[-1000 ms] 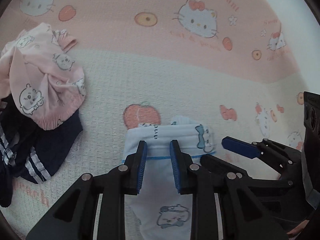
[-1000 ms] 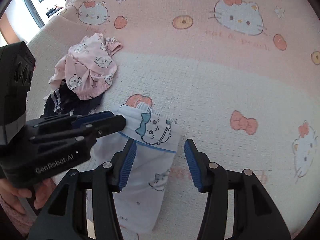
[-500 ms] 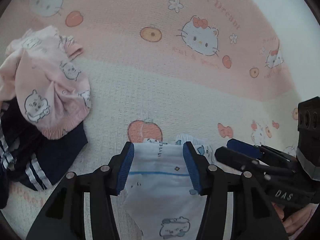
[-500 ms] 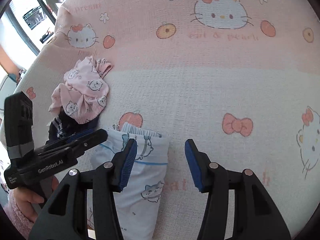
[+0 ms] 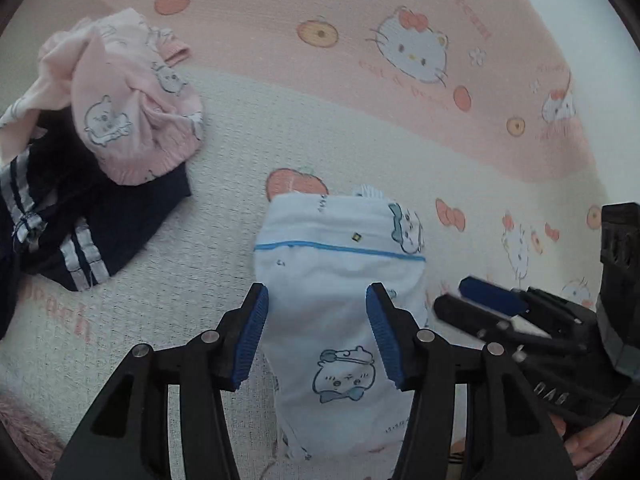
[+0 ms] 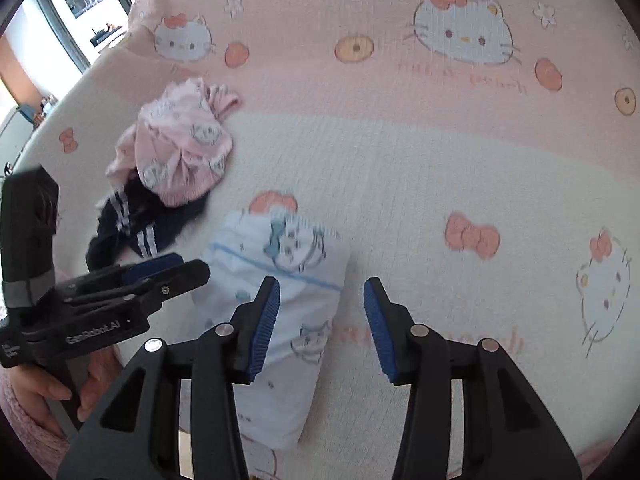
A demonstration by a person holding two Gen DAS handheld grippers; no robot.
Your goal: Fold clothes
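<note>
Blue rubber pads line my left gripper at the bottom of the left wrist view; its jaws stand apart, and the folded white garment with a blue line and cartoon prints lies flat on the bed cover beneath them, seen in the gap, with neither pad pressing it. At upper left of this frame a crumpled pink garment rests on a dark navy garment with white stripes, well apart from the white one. My right gripper reaches in from the right edge, just beside the white garment.

Moving to the right wrist view, the right gripper fills the bottom centre, jaws closing with only bed cover between them; the white garment lies left of centre, partly behind the left pad. My left gripper enters from the left, over that garment's left edge, held by a hand at lower left. The pink garment and the navy one sit at centre left.
</note>
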